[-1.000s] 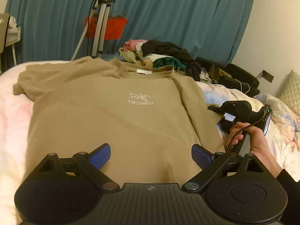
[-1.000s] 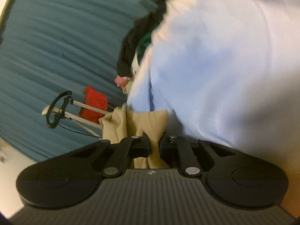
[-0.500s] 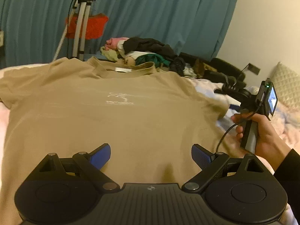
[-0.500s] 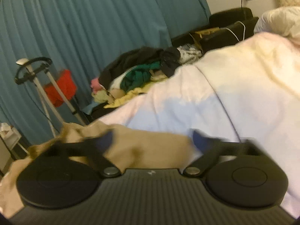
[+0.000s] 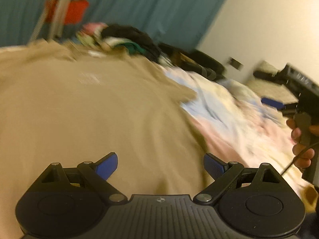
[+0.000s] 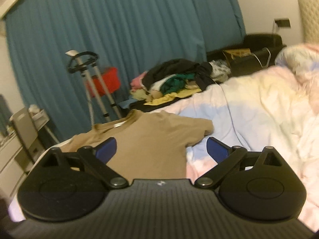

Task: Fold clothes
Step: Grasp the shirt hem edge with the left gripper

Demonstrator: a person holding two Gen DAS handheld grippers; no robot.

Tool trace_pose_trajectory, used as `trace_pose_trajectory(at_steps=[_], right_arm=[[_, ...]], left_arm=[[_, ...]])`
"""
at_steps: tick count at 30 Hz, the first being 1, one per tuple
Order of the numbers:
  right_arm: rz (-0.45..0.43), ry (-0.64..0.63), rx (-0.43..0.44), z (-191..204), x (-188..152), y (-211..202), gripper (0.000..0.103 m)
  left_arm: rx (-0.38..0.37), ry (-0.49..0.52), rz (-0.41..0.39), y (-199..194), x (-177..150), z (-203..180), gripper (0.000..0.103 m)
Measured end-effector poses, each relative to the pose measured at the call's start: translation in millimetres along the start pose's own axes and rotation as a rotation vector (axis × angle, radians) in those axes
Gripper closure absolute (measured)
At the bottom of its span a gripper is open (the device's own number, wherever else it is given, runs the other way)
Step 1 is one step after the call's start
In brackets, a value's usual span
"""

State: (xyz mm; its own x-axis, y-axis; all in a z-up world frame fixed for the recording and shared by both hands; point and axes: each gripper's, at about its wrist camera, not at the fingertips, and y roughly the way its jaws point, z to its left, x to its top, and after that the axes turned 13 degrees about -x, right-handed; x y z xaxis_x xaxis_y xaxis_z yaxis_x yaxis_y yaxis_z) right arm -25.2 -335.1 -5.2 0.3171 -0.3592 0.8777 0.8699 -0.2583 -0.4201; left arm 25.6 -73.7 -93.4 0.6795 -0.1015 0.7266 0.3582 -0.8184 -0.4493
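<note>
Dim, warm indoor light. Left wrist view: heavy motion blur throughout. Right wrist view: sharper, soft at right. Fisheye bending, dark corners in both.

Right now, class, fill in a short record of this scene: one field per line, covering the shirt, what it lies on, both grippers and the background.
shirt: tan T-shirt, spread flat, not yet folded
surface: bed with a pale pastel cover
left gripper: open, above the shirt's lower part, holding nothing
right gripper: open, holding nothing, pointed over the shirt's sleeve side
clothes pile: heaped beyond the bed
backdrop: teal curtain
picture quality: left view blurred
</note>
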Motion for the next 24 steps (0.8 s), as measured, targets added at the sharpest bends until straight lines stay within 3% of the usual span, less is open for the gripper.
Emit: trace_pose_trajectory(at_steps=[2,4,9,11,13,21,24], right_arm=[[-0.038,-0.032,0.015,4.3,-8.7,-33.7,0.005],[-0.064,-0.044,0.01,1.3,-22.0,-52.8,0.005],[-0.047,0.007,-0.009,-16.3,-41.3,-66.3,0.005],[-0.054,0.027,-0.019,-19.3,-39.9,-64.4,0.005],[-0.064,0.057,-0.025,-22.3,-39.0,-61.6,0.005],[-0.073,0.124,-0.044,-37.6,-39.8,-49.1,0.005],[-0.066,0.148,-0.052,-46.4,-41.4,-46.0,0.005]], left_arm=[[-0.071,-0.001,0.052,6.8,-10.8,-11.6,0.014],[-0.145,-0.006,0.114,20.2,-22.2,-20.9,0.024],[-0.201,0.035,0.169,46.7,-33.2,-39.2,0.049],[-0.218,0.054,0.187,56.9,-36.8,-46.3,0.086],[-0.234,0.072,0.205,67.2,-40.4,-53.5,0.1],[-0.299,0.139,0.278,110.5,-55.9,-82.2,0.101],[-0.281,0.124,0.326,136.1,-69.7,-90.0,0.101]])
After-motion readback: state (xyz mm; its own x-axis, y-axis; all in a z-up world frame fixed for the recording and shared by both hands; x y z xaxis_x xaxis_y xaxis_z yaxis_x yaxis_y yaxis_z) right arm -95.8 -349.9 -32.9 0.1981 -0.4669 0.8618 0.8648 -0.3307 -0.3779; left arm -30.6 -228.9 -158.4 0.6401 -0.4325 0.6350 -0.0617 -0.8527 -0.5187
